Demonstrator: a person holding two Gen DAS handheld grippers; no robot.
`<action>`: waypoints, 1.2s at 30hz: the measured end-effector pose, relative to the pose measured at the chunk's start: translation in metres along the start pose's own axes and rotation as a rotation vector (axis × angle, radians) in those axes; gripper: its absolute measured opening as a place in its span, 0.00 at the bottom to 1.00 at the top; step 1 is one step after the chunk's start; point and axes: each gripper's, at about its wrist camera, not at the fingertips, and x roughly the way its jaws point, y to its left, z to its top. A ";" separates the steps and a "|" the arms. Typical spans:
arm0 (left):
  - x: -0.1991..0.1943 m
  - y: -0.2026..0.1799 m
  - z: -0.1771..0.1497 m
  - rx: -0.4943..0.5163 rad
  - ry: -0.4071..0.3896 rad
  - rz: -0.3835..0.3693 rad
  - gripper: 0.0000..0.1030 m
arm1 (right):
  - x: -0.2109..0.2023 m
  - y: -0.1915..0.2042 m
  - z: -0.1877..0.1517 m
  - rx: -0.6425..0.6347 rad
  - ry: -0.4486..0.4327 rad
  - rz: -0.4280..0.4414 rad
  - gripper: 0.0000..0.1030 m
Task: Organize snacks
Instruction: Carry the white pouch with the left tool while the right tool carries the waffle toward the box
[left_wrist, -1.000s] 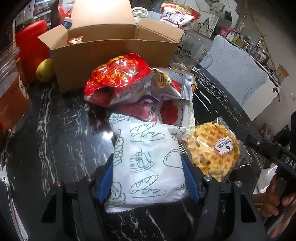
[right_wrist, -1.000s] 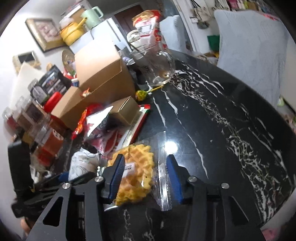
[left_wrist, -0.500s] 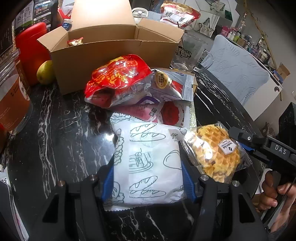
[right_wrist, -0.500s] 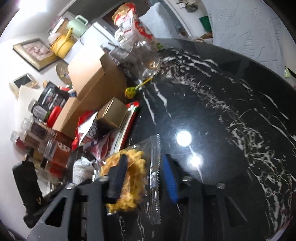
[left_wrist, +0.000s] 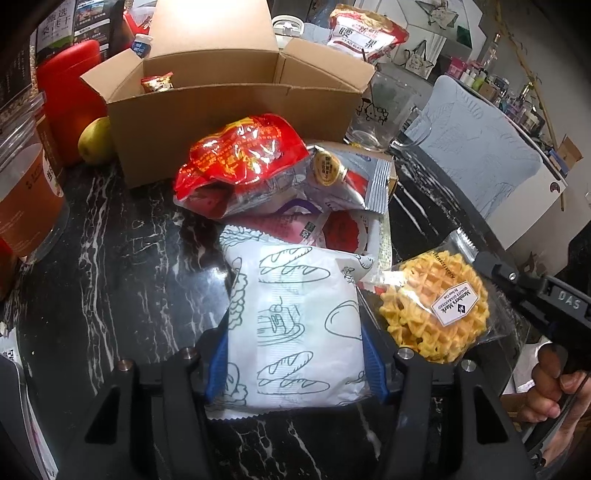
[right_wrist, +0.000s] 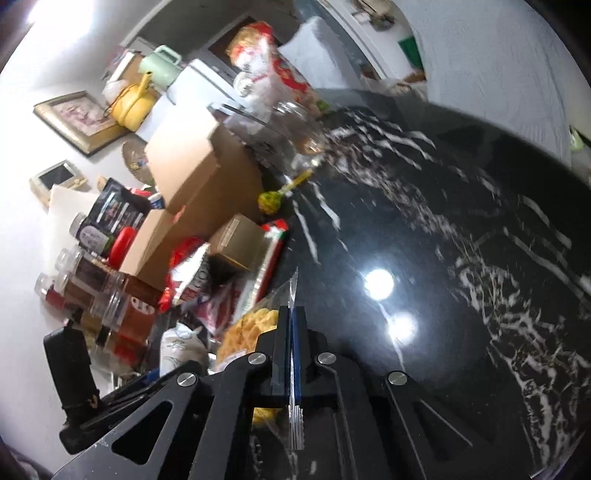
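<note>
On the right gripper (right_wrist: 291, 321): jaws just snapped all the way together, a second ago still straddling the waffle pack (left_wrist: 436, 306), now pinching only its clear side seam, film standing on edge between the pads. Means a grip on wrapper, not on waffle; enough for a lift, probably, though thin film could slip. Hanging off to the left of those jaws, the waffle itself, tipped up on the counter (left_wrist: 110, 258) rather than lying flat as before.

On the left gripper (left_wrist: 293, 332): jaws just closing in too, roughly half open, blue pads now pressing both long sides of the bread pack (left_wrist: 295, 295). Looks like a hold, pack slightly squeezed, not yet off the counter. So two snacks gripped at once, both seemingly ready to travel.

Bread pack: long axis straight out along the left fingers, far end aimed at the snack pile and the open box (left_wrist: 236, 110) behind it, near crimp tucked under the gripper. Waffle pack: just right of it, nearly touching, label sideways, serrated end pointing up and away toward the right gripper's body, with the hand (left_wrist: 554, 384) on its handle below.

Further out: red bag (left_wrist: 240, 155) atop the pile, against the box front.
</note>
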 end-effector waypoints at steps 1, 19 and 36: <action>-0.003 0.000 0.001 0.001 -0.009 -0.004 0.56 | -0.005 0.007 0.002 -0.027 -0.013 -0.008 0.01; -0.076 -0.001 0.011 0.034 -0.208 -0.031 0.56 | -0.042 0.089 0.020 -0.352 -0.098 -0.070 0.01; -0.130 0.001 0.071 0.068 -0.428 0.026 0.43 | -0.057 0.160 0.060 -0.540 -0.190 -0.039 0.01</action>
